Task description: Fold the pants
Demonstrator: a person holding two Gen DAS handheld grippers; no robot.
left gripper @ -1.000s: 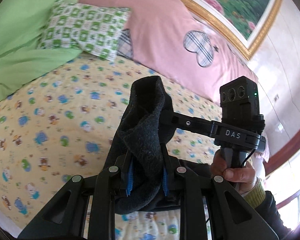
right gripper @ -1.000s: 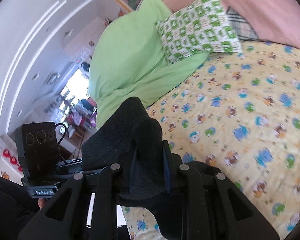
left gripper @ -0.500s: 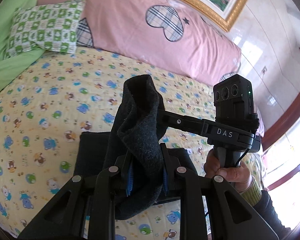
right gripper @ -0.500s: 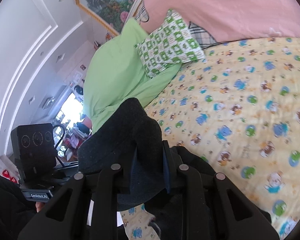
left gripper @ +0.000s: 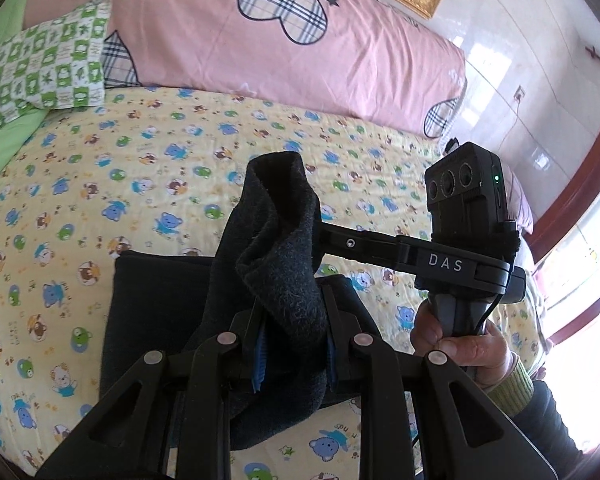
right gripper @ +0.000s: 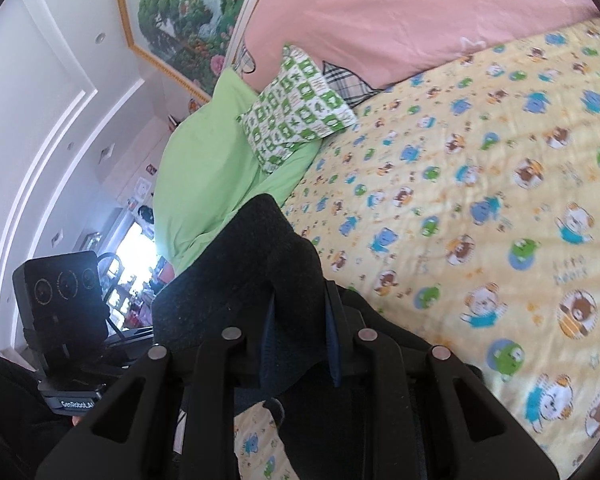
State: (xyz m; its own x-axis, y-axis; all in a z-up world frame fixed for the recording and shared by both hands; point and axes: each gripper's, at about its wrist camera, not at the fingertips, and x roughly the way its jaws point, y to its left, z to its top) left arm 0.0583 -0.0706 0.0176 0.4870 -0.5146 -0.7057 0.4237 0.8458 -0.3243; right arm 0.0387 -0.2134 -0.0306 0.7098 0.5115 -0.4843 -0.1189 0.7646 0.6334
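Bedroom, yellow cartoon-print bed sheet [left gripper: 172, 168]: both claws lift one end of the dark pants.

Left claw [left gripper: 294, 356] is clamped narrow on a bunched edge of the pants [left gripper: 276, 248], and the right claw [right gripper: 298, 344] pinches another fold of the same cloth; the rest lies flat on the sheet just below and ahead of the left claw. I judge the thick fleece could slip from either pinch, or the claws could pull unevenly, leaving the fold skewed or dragging the flat layer out of line.

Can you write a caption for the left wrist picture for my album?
Left gripper clamps the dark pants above the teddy-bear bedsheet, while the right gripper pinches them too.
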